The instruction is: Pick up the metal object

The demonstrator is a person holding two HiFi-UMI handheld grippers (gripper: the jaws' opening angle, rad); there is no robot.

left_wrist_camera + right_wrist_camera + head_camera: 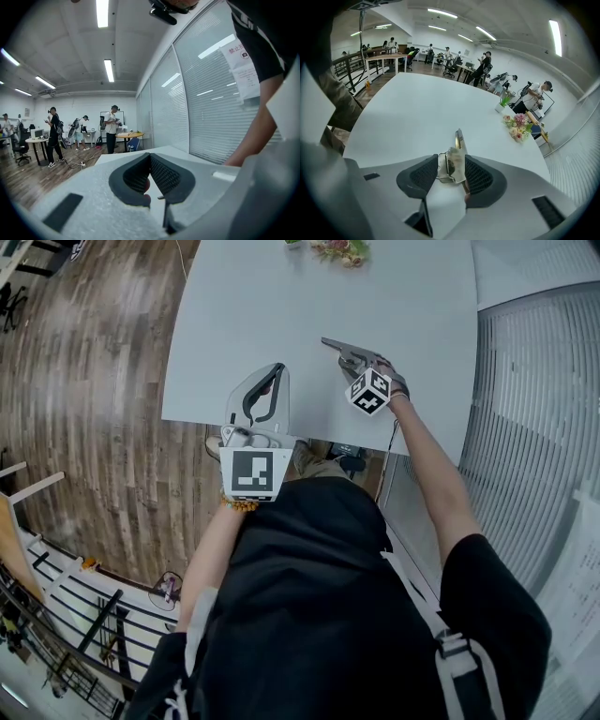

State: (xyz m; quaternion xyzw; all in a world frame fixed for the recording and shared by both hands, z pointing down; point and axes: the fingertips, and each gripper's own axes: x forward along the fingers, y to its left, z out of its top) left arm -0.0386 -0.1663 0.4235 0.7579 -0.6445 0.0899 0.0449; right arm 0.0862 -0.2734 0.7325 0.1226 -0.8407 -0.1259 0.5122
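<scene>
Metal object lying on worktop, right claw wide open astride it.
Likely stiff, light and slick; best pinched across its flat body. Left claw is closed, holding nothing.

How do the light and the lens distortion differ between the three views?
Head view: even, soft light on the table, little distortion. Left gripper view: strong fisheye, dark corners, ceiling lamps burnt out to white. Right gripper view: the same fisheye, so the table edge curves; the metal object glints and looks slightly soft this close.
</scene>
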